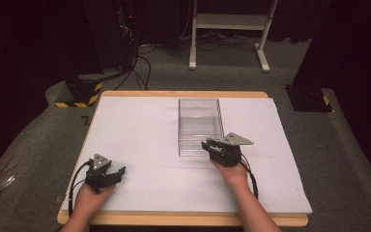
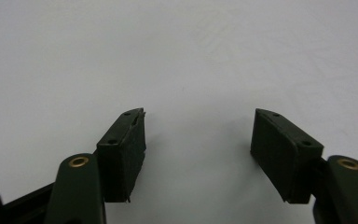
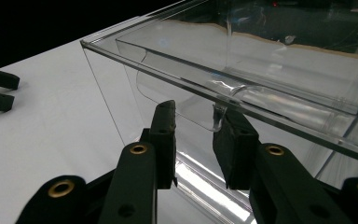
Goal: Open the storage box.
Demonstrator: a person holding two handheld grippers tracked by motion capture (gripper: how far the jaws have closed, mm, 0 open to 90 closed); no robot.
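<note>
Right gripper view: right gripper [image 3: 193,123], jaws parted and unclamped, straddles the clear box's [image 3: 242,60] near-wall handle tab [image 3: 221,100].

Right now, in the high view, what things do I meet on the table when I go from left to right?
Left claw → clear plastic box → right claw, at the box's near right corner, all on the white table cover.

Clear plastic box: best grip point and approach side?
Grip the clear plastic box at the curved handle tab on its near front wall, coming level from the person's side. The tab juts out thin enough to fit between the jaws; the right hand-held gripper already straddles it.
</note>
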